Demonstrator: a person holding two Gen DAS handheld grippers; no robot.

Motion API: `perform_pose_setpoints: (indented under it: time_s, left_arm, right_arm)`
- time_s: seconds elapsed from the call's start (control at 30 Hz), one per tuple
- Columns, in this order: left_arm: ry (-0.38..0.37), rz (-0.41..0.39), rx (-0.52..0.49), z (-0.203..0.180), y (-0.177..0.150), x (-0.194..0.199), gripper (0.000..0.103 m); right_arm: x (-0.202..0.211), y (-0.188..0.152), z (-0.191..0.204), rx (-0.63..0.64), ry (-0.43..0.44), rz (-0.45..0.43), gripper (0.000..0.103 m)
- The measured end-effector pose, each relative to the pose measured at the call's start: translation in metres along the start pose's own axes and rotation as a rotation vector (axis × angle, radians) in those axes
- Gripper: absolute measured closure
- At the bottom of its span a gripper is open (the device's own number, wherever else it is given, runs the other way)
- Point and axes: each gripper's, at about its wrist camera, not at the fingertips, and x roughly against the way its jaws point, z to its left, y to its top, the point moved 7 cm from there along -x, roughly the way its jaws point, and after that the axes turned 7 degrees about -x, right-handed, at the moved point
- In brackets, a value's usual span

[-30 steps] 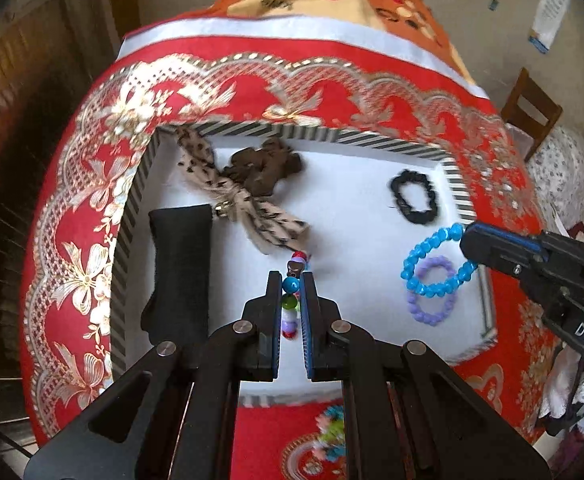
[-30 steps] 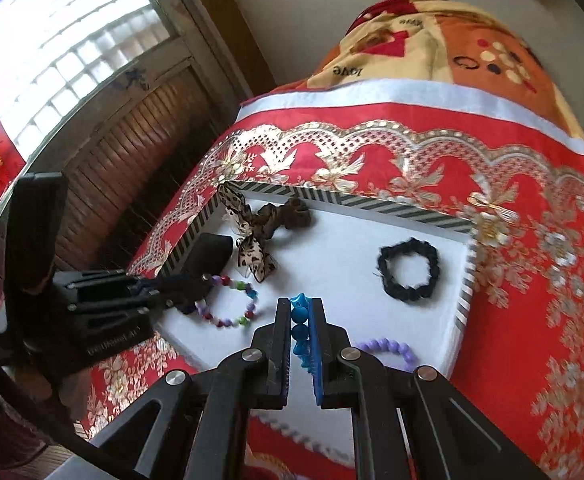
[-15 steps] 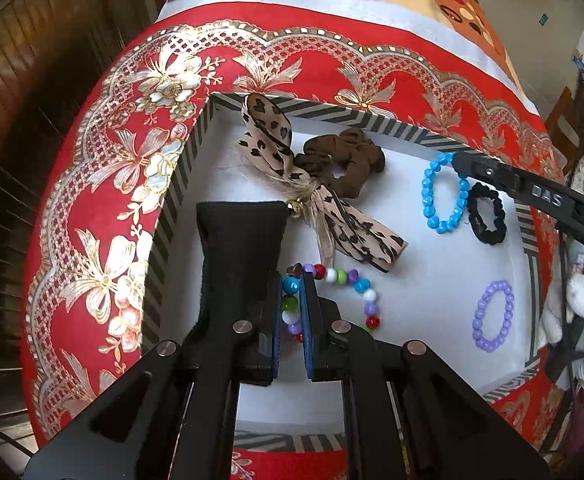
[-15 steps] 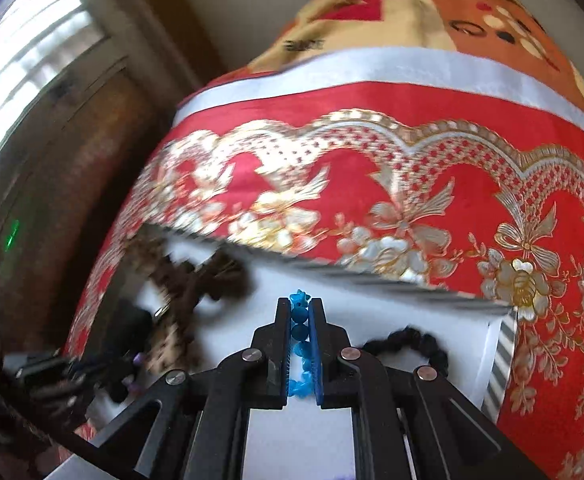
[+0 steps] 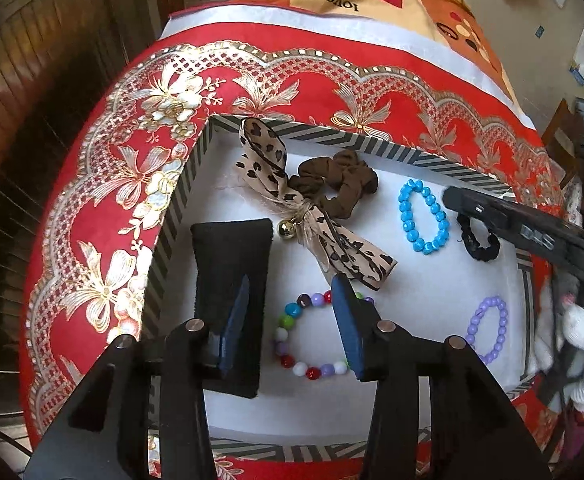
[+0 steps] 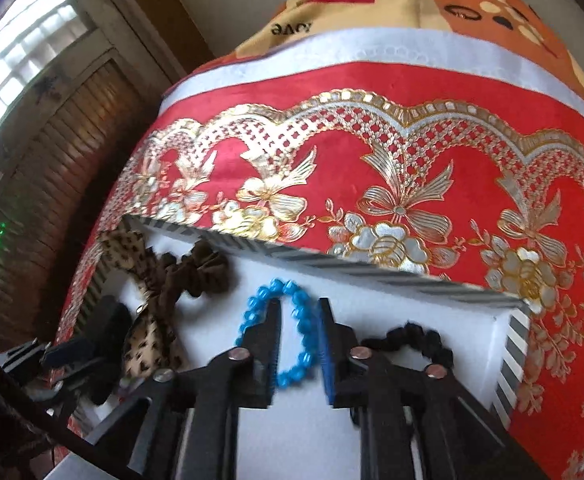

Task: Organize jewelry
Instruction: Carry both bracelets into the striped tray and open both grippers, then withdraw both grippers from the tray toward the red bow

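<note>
Multicoloured round-bead bracelet (image 5: pixel 311 336) released flat near tray (image 5: pixel 371 142) front edge; left gripper (image 5: pixel 292 320) spread, just opened; right gripper (image 6: pixel 299 344) parting, freeing blue bracelet (image 6: pixel 288 328)

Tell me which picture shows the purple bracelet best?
The left wrist view. There the purple bracelet lies in full sight on the white tray, near its right edge. The right wrist view does not show it at all; only the blue bracelet and black scrunchie appear there.

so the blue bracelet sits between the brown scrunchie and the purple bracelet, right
Not quite. In the left wrist view the blue bracelet sits between the brown scrunchie and the black scrunchie; the purple bracelet lies nearer the camera.
</note>
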Motion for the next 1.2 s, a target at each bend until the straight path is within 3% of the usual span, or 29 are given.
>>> perform_pose_setpoints:
  time_s: [0.1,0.3,0.67,1.2]
  left_arm:
    - [0.018,-0.008,-0.005,-0.001,-0.003,0.006,0.061]
    - [0.029,-0.029,-0.01,-0.007,-0.008,0.02,0.061]
    - [0.096,-0.046,-0.046,-0.023,-0.034,0.048,0.061]
    - [0.083,-0.049,-0.091,-0.057,-0.104,0.085,0.061]
  right_arm:
    - [0.014,-0.008,0.005,0.024,-0.004,-0.015,0.073]
    - [0.049,-0.032,0.011,0.038,-0.027,-0.05,0.065]
    - [0.111,-0.082,0.016,0.057,-0.068,-0.113,0.063]
    - [0.176,-0.175,-0.006,0.037,-0.119,-0.129,0.061]
